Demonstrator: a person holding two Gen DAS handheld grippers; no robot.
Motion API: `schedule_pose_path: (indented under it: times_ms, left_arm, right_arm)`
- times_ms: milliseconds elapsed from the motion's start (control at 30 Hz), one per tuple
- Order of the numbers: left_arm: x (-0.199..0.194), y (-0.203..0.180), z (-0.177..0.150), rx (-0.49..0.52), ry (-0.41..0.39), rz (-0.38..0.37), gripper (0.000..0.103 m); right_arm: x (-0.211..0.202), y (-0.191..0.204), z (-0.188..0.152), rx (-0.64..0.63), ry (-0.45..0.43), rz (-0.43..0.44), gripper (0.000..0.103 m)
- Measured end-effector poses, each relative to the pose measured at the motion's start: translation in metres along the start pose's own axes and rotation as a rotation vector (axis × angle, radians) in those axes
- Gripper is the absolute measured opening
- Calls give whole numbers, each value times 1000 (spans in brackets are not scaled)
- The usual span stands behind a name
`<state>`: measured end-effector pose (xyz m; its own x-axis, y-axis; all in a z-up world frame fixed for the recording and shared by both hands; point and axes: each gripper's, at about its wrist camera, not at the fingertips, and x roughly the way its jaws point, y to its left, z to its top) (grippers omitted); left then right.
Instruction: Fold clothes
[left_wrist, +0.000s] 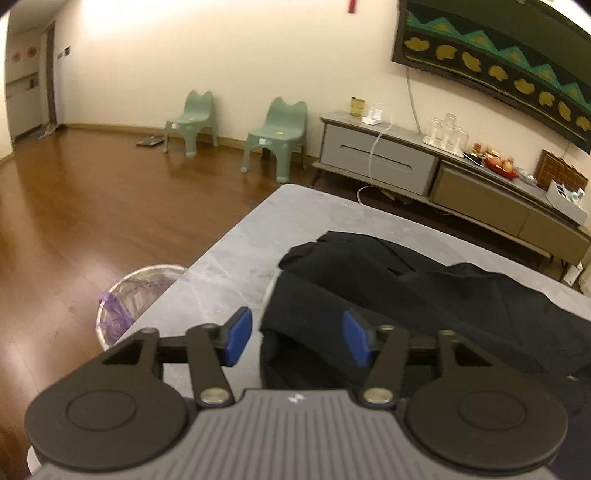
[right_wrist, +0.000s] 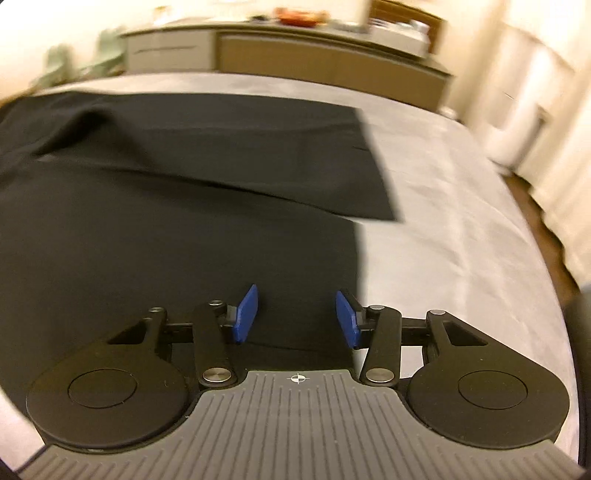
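A black garment (left_wrist: 406, 295) lies spread on the grey marbled table (left_wrist: 229, 258). In the left wrist view its bunched end lies near the table's left corner. My left gripper (left_wrist: 297, 338) is open just above that end, one blue pad over the table, the other over the cloth. In the right wrist view the same black garment (right_wrist: 184, 203) covers the table's left half, with a folded layer on top whose straight edges end at the right. My right gripper (right_wrist: 295, 317) hangs open over the garment's near right edge, with nothing between its fingers.
A waste bin with a purple liner (left_wrist: 129, 299) stands on the wood floor by the table's left corner. Two green chairs (left_wrist: 275, 133) and a long low cabinet (left_wrist: 443, 173) with glasses and fruit line the far wall. Bare grey table (right_wrist: 461, 240) lies right of the garment.
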<state>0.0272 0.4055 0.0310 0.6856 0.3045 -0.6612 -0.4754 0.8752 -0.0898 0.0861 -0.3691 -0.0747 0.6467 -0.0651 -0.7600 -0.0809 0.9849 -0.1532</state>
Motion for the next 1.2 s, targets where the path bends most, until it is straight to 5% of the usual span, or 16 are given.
schedule_pose_path:
  times_ms: [67, 233, 400, 467, 567, 833, 867, 933, 967, 1067, 1133, 1200]
  left_arm:
    - [2, 6, 0, -23, 14, -2, 65]
    - [12, 14, -8, -71, 71, -34, 79]
    - [20, -9, -18, 30, 81, -16, 80]
    - [22, -20, -22, 75, 82, -10, 80]
    - [24, -37, -27, 120, 88, -23, 80]
    - [49, -52, -36, 186, 182, -40, 82]
    - [53, -53, -37, 193, 196, -41, 79]
    - [60, -55, -39, 206, 224, -44, 47]
    - [64, -56, -40, 212, 238, -46, 23]
    - [57, -59, -56, 245, 300, -115, 23]
    - [38, -49, -57, 225, 269, -117, 35]
    - [12, -27, -51, 128, 197, -117, 81]
  right_arm:
    - [4, -14, -1, 24, 5, -114, 48]
    - [-2, 1, -4, -4, 3, -215, 51]
    - [-25, 16, 3, 36, -98, -39, 69]
    - [-26, 16, 4, 60, -83, 68, 63]
    - [-11, 15, -1, 59, 17, 114, 53]
    - [-4, -6, -2, 16, 28, -151, 56]
    - [-3, -5, -2, 0, 26, -176, 56]
    - [1, -4, 0, -36, 25, -230, 56]
    - [1, -5, 0, -42, 25, -251, 56]
    - [-1, -10, 0, -36, 24, -281, 58]
    - [-5, -13, -1, -15, 18, -295, 58]
    - [-26, -2, 0, -30, -48, -313, 56]
